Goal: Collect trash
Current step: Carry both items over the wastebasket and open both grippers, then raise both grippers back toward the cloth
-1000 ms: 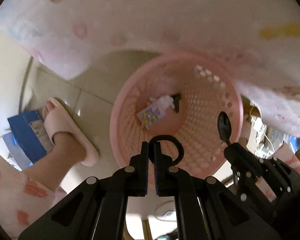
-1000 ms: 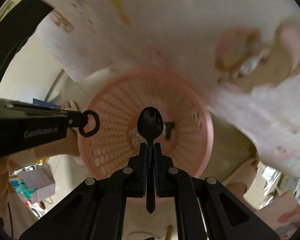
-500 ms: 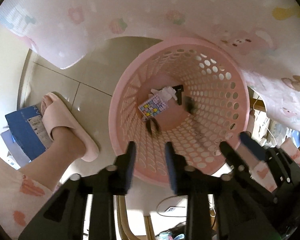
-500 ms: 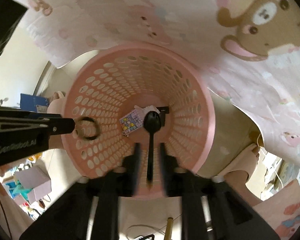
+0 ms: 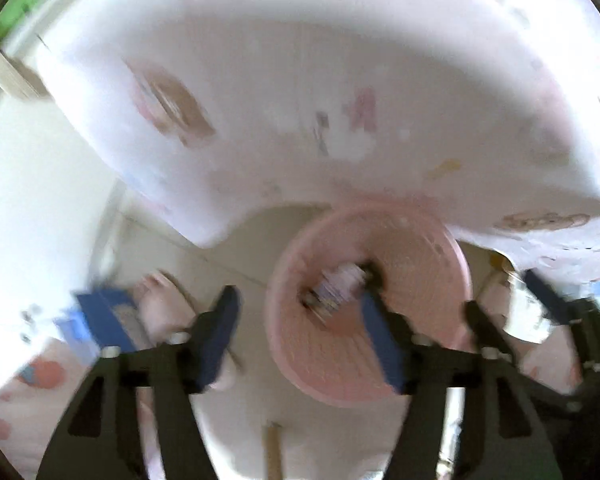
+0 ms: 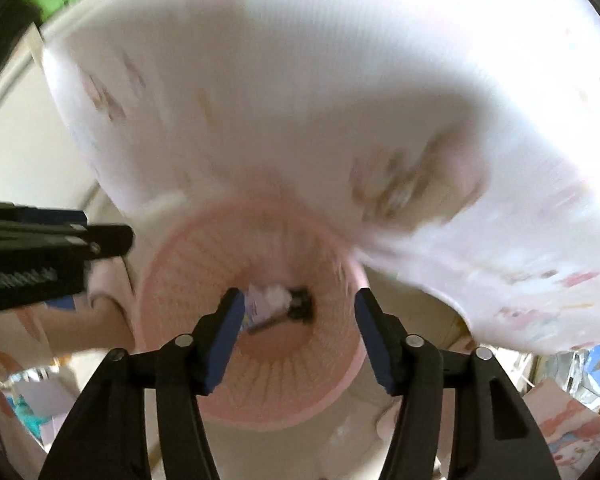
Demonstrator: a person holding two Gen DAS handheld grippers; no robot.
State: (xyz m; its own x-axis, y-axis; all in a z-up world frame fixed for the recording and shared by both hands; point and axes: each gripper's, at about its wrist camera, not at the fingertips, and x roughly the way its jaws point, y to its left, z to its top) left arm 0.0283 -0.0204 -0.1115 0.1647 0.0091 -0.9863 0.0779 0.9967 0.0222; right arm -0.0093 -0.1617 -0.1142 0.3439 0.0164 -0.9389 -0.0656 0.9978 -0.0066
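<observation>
A pink perforated basket [image 5: 428, 360] stands on the floor below both grippers; it also shows in the right wrist view [image 6: 332, 384]. Inside lie a small printed packet [image 5: 336, 292], white paper and black plastic pieces [image 6: 296, 304], all blurred. My left gripper [image 5: 304, 340] is open and empty above the basket's left rim. My right gripper [image 6: 298, 336] is open and empty above the basket's middle. The left gripper [image 6: 52, 256] shows at the left of the right wrist view.
A table with a pink-white printed cloth [image 5: 320, 100] overhangs the basket's far side. A person's foot in a pink slipper [image 5: 168, 312] and a blue box [image 5: 104, 320] are on the tile floor to the left. Clutter lies at the right [image 6: 572, 432].
Both grippers opened and let go: the black ring and the black spoon fell into the basket. Both grippers have since risen and tilted up, so the basket looks smaller and the table fills more of the view.
</observation>
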